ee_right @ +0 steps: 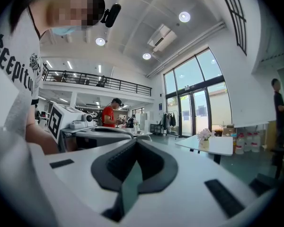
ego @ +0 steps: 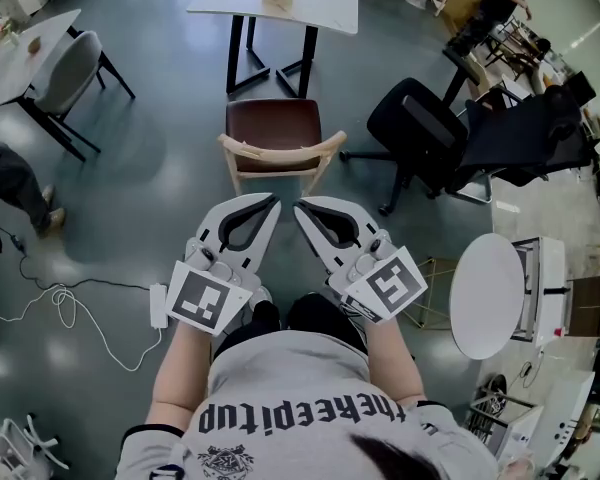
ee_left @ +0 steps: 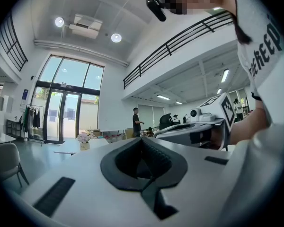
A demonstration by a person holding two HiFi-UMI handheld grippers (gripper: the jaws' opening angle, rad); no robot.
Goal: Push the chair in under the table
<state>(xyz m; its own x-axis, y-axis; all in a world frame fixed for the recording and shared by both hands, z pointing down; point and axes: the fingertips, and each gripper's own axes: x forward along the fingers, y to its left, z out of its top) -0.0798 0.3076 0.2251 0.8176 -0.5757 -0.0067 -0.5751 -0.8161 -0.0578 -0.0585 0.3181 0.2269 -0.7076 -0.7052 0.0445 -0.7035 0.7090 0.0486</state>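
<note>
Chair (ego: 273, 133) parked out on the near side of the white table (ego: 325, 8), not tucked under

Brown seat points at the table, wooden backrest faces the near side. Left gripper (ego: 273, 201) and right gripper (ego: 299, 207) hover side by side just near of the backrest without touching it, both with jaws squeezed together on nothing. Black office chair (ego: 420, 133) stands off to the right.

brown-seated chair (ego: 275, 140), white table (ego: 325, 3), grey floor (ego: 150, 198)

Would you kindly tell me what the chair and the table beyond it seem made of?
Chair: pale tan frame, likely wood; smooth dark brown seat, perhaps leather or vinyl. Table: matte white top, material unclear; slim black legs, probably painted metal.
</note>
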